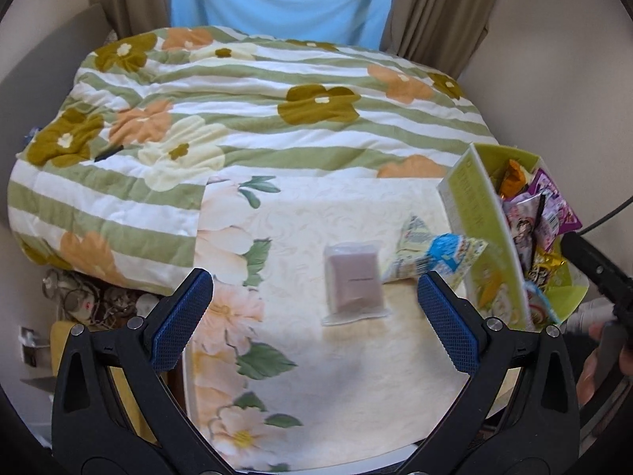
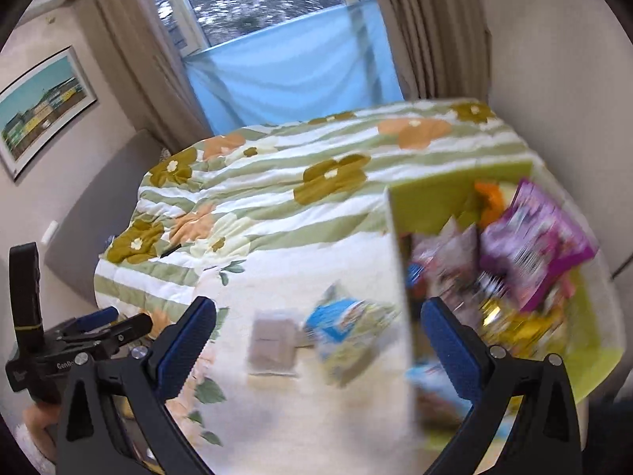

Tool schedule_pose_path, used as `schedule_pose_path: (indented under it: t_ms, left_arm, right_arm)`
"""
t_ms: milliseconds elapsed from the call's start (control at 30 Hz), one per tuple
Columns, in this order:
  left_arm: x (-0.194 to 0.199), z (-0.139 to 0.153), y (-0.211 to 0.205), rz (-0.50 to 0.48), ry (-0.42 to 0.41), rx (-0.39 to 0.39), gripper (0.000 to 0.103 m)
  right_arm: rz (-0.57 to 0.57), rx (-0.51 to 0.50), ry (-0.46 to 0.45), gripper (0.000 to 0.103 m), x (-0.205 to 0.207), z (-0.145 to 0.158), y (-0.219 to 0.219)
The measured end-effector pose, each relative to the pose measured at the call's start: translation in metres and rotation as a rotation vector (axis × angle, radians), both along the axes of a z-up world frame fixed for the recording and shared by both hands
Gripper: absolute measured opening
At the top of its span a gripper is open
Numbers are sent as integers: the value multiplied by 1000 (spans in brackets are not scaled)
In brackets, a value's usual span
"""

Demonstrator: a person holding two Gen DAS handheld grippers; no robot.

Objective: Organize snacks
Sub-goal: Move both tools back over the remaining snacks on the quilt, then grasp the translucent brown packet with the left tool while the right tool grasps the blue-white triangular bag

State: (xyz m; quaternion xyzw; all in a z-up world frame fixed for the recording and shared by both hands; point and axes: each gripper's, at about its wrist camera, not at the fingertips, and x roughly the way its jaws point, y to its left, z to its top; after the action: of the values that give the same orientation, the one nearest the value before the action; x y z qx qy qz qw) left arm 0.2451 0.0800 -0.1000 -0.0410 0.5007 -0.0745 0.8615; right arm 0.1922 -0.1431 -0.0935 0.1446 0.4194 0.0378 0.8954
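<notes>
A clear packet with a pinkish-brown block (image 1: 354, 283) lies flat on the cream floral cloth (image 1: 300, 376). A blue and green snack bag (image 1: 433, 251) lies just right of it, touching the green box (image 1: 480, 221) that holds several snack packets (image 1: 542, 213). My left gripper (image 1: 316, 318) is open and empty, hovering just in front of the clear packet. My right gripper (image 2: 318, 342) is open and empty, straddling the box's near wall (image 2: 401, 277). The right wrist view is blurred; the clear packet (image 2: 273, 342) and the snack bag (image 2: 348, 328) show between its fingers.
A green striped quilt with flowers (image 1: 245, 111) covers the bed behind the cloth. Curtains (image 2: 130, 59) and a blue-covered window (image 2: 292, 67) stand at the back. The left gripper's body (image 2: 75, 340) shows at the right wrist view's left edge. Clutter (image 1: 87, 297) lies left, below the bed's edge.
</notes>
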Motion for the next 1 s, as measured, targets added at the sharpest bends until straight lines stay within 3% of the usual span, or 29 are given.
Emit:
schedule_pose_path:
  t_ms: [233,400,667,767,900,1000]
  left_arm:
    - [17,-46,5,-71,74,-27,102]
    - [24,-88,-26,-153,120,-31,102]
    - [37,-155,-74,-236,169,-47,102]
    - [44,-172,-82,-220,176,-2,102]
    - [53,-181,-81,-183,186,7,92]
    - [59,-183,-74,-175,200,-16,91]
  right_arm:
    - [-174,10,78,103,0,-51,27]
    - [-254,28,94,103,0,-79,28]
    - [-281,49,83,103,10,-101,28]
    - [-279,58,99,103,17,-108,27]
    - [-278,66,123,103,21,-117,27]
    - [-285,68,131,103,23,-123,26]
